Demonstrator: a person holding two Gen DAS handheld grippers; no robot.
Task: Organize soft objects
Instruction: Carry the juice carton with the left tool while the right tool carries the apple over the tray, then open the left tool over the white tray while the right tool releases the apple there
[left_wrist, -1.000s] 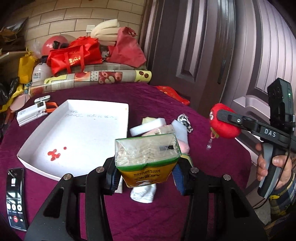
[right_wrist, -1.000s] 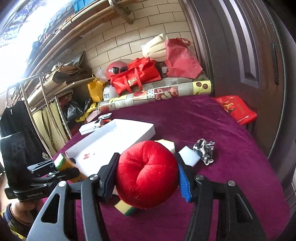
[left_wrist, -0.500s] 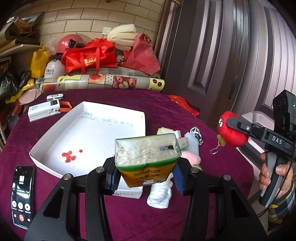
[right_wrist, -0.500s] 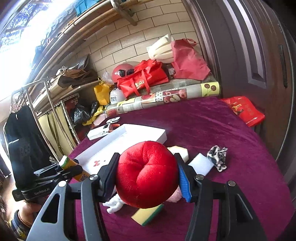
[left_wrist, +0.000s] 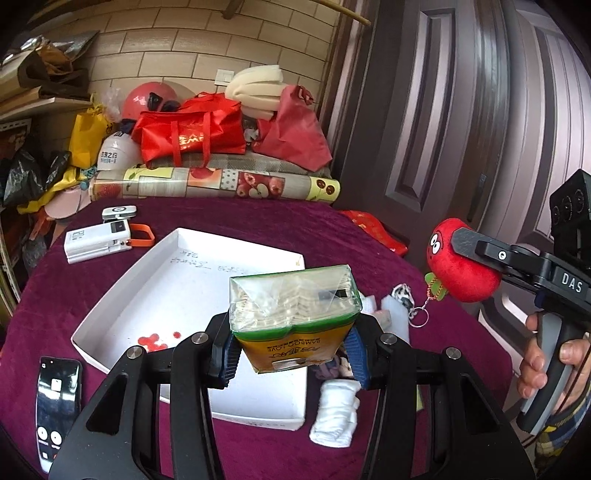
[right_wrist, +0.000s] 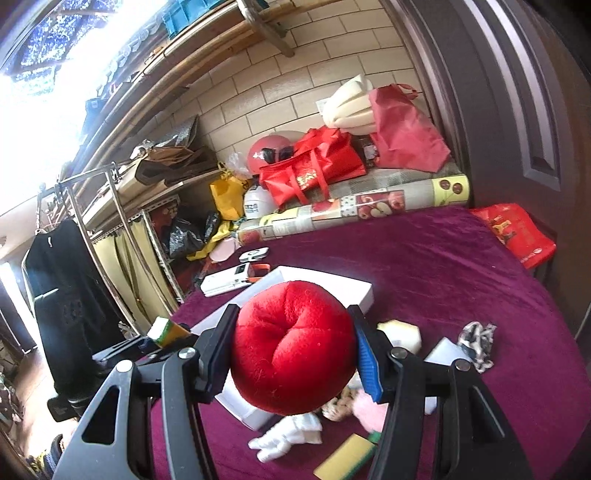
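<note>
Tissue pack (left_wrist: 293, 317), green-topped with an orange lower half, sits clamped between the blue pads of the left gripper (left_wrist: 293, 352), its clear end facing forward and the whole pack held above the near edge of the white tray (left_wrist: 110, 295). The right gripper (right_wrist: 293, 350) is closed on a red plush toy (right_wrist: 293, 347), a round ball that fills the gap between its pads; from the left wrist view the same toy (left_wrist: 460, 260) shows a cartoon face and a small keyring dangling under it, held in the air to the right of the table, with a hand (left_wrist: 546, 362) wrapped around the gripper's handle. On the purple tablecloth (right_wrist: 461, 266), below and between the two grippers, lies the loose pile: a white sock (left_wrist: 334, 413) just beside the tray's near right corner, a yellow sponge (right_wrist: 345, 461) nearer the table edge, a white foam block (right_wrist: 445, 354), a pink soft piece (right_wrist: 365, 408) and a black-and-white patterned cloth (right_wrist: 476, 341) farther right. The tray holds only a few red specks (left_wrist: 155, 338). A phone (left_wrist: 57, 406) lies left of the tray, and a white device with an orange strap (left_wrist: 98, 240) lies beyond it.
</note>
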